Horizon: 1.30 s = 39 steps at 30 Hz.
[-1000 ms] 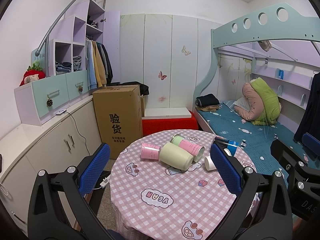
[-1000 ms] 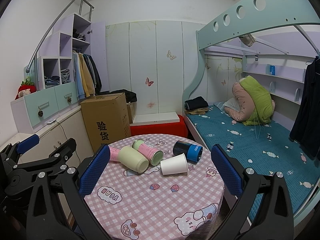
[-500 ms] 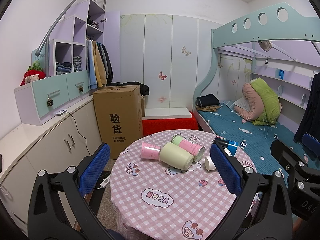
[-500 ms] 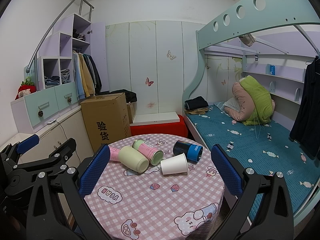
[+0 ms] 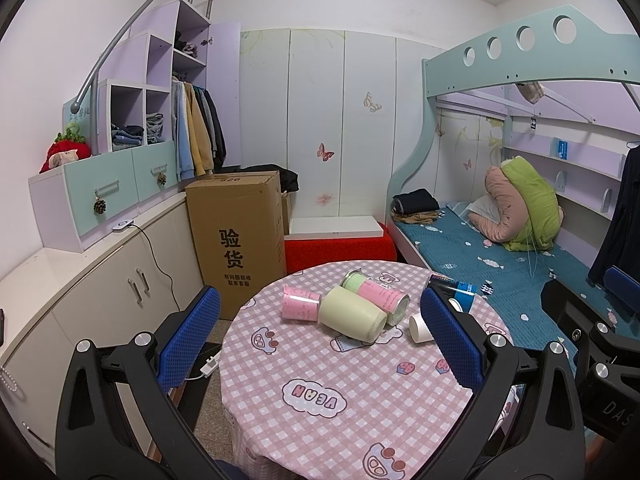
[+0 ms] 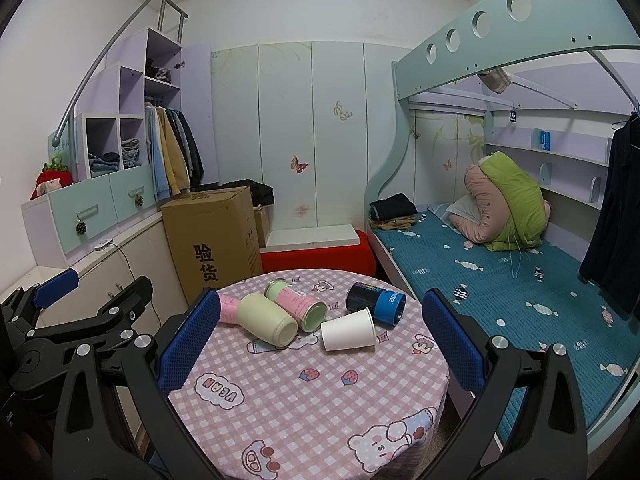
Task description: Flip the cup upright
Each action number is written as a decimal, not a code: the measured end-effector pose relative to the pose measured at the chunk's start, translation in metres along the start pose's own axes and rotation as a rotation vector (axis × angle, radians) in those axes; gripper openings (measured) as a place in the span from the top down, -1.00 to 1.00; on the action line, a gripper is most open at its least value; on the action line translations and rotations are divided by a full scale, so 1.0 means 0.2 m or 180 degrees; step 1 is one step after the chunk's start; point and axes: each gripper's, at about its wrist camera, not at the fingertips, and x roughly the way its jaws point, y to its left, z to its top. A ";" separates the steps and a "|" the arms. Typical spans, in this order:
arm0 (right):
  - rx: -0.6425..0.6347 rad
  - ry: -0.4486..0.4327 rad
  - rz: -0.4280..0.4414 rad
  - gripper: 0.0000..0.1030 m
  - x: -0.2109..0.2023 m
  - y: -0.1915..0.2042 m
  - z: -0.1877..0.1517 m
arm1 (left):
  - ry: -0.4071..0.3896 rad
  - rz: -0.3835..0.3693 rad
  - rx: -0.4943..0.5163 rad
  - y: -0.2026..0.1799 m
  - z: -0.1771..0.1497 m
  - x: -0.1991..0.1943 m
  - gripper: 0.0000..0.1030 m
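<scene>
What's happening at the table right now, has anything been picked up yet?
Nothing is held yet. Both the left gripper and the right gripper are open, hovering short of the round table. Five cups all lie on their sides: white paper cup, blue cup, pale green cup, pink-and-green cup and small pink cup.

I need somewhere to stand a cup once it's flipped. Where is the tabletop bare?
The near half of the table is bare cloth, from the white paper cup toward both grippers. The far half is crowded: pale green cup, pink-green cup, and dark blue cup lie close together.
</scene>
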 end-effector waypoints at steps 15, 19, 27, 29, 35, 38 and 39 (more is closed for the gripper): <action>0.0003 0.0007 -0.0006 -0.89 0.00 0.00 0.00 | 0.0000 -0.0001 0.0005 0.00 0.02 -0.02 -0.94; 0.0016 0.0025 -0.0002 -0.89 0.03 0.01 0.00 | -0.0004 -0.0002 0.0004 0.01 0.02 -0.02 -0.94; 0.0036 0.0076 -0.0010 -0.89 0.10 -0.01 0.01 | 0.0067 0.0004 0.0002 0.03 0.08 0.01 -0.94; 0.0044 0.0101 -0.0014 -0.89 0.12 -0.01 0.01 | 0.0089 0.0009 0.0013 0.01 0.07 0.05 -0.94; 0.0086 0.0206 -0.0020 -0.89 0.22 -0.02 0.00 | 0.0191 0.0012 0.0042 -0.02 0.03 0.20 -0.94; 0.0097 0.0269 -0.0024 -0.89 0.28 -0.05 -0.01 | 0.0259 0.0018 0.0057 -0.03 0.03 0.27 -0.94; 0.0101 0.0292 -0.0026 -0.89 0.30 -0.05 -0.01 | 0.0276 0.0020 0.0057 -0.03 0.03 0.30 -0.94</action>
